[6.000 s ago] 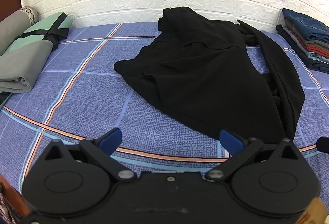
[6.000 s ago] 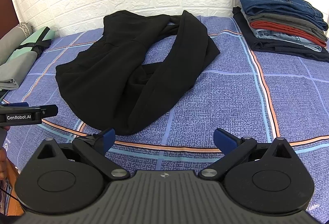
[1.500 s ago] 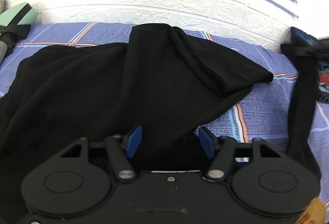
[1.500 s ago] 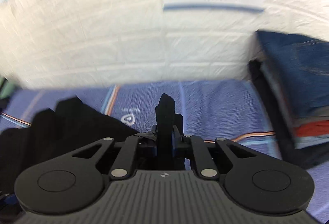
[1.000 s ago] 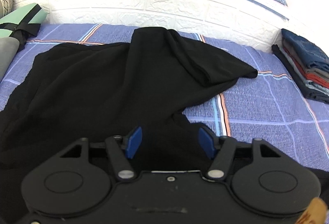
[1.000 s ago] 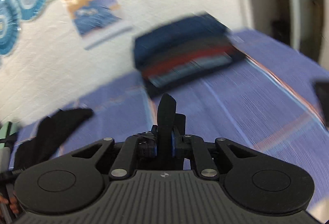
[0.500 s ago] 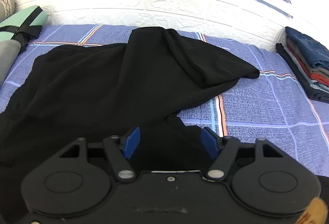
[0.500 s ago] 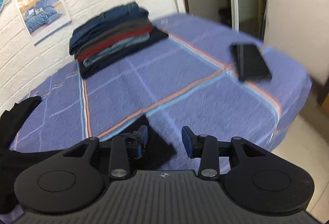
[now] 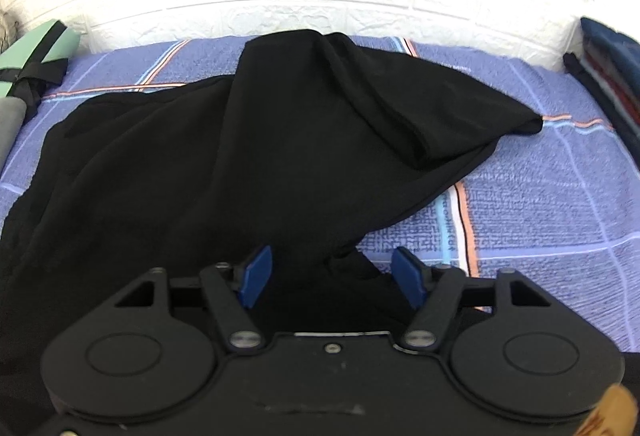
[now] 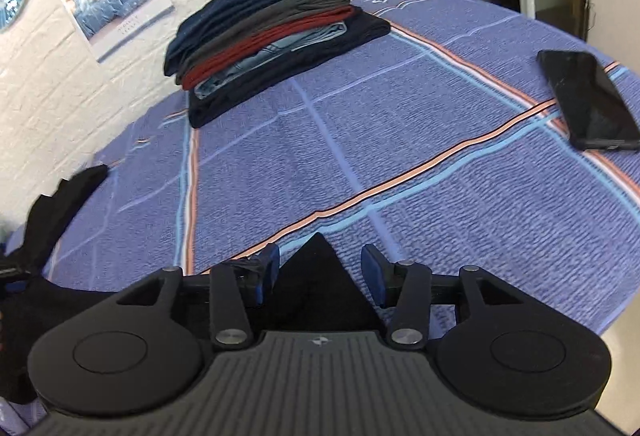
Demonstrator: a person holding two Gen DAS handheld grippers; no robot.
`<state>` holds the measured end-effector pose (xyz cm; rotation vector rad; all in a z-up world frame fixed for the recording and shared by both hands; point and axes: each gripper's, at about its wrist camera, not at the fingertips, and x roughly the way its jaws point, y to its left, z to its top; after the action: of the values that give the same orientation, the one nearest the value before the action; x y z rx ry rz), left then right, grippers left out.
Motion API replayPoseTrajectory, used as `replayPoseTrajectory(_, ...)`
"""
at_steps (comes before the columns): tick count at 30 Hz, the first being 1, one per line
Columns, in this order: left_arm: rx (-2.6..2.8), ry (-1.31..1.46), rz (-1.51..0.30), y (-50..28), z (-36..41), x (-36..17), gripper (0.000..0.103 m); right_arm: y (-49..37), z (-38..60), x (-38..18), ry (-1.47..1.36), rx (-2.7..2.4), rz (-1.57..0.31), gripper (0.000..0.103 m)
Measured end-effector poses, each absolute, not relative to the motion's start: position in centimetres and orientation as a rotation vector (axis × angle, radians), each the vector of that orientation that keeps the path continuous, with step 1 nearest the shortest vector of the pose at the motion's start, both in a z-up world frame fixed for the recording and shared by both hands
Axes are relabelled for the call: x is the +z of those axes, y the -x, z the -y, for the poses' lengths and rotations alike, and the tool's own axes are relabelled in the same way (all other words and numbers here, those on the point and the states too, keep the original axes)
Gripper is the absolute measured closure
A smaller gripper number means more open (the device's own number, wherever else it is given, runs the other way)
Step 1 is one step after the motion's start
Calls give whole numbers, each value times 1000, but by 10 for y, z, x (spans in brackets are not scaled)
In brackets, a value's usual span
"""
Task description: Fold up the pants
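left wrist: left gripper (image 9: 332, 278) jaws apart and just narrowing, unclenched, black pants (image 9: 248, 155) between and beyond its fingers, matte, soft, rumpled, unfolded | right wrist: right gripper (image 10: 318, 278) jaws just widening, released, pointed pants corner (image 10: 318, 268) lying loose between its pads (spreading stage, folds all remain) on ribbed plaid bedspread (image 10: 400, 139)

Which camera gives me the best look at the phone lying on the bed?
The right wrist view. The phone lies dark and face up on the blue bedspread near its right edge, whole and unobstructed. The left wrist view does not show it at all.
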<state>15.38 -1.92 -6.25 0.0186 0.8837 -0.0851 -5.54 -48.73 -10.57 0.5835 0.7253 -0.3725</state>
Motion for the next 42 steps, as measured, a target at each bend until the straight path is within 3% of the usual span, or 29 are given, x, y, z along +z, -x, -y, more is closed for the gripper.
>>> replayPoseTrajectory(3, -75, -49, -856, -154, 24, -63, 69, 58, 485, -105, -573, -333, -739, 26)
replayPoseTrajectory(5, -74, -49, -846, -156, 25, -64, 77, 59, 483, -105, -557, -317, -740, 26)
replayPoseTrajectory(6, -71, -53, -842, -156, 26, -64, 84, 59, 483, -105, -546, -317, -743, 33)
replayPoseTrajectory(7, -64, -61, -836, -156, 28, -63, 87, 59, 482, -107, -534, -330, -748, 60)
replayPoseTrajectory(10, -47, -58, -809, -151, 28, -57, 92, 59, 482, -105, -523, -356, -747, 83)
replayPoseTrajectory(17, 9, 21, -723, -149, 18, -32, 93, 71, 493, -72, -513, -439, -593, 90)
replayPoseTrajectory(21, 18, -3, -765, -161, 31, -51, 91, 53, 508, -90, -546, -463, -620, 90)
replayPoseTrajectory(22, 15, -1, -778, -164, 33, -56, 88, 47, 512, -99, -553, -471, -640, 89)
replayPoseTrajectory(23, 16, 2, -791, -166, 33, -60, 74, 42, 515, -109, -564, -477, -655, 88)
replayPoseTrajectory(24, 22, 9, -797, -165, 31, -61, 64, 38, 518, -117, -583, -470, -658, 82)
replayPoseTrajectory(26, 9, 34, -787, -154, 22, -53, 57, 40, 520, -121, -608, -467, -614, 70)
replayPoseTrajectory(28, -9, 45, -754, -136, 8, -40, 49, 49, 517, -112, -605, -483, -594, 41)
replayPoseTrajectory(30, 11, 56, -721, -118, -8, -28, 37, 62, 510, -101, -553, -491, -574, 31)
replayPoseTrajectory(42, 389, 146, -713, -36, -147, -18, 27, 108, 479, -110, -521, -517, -629, 29)
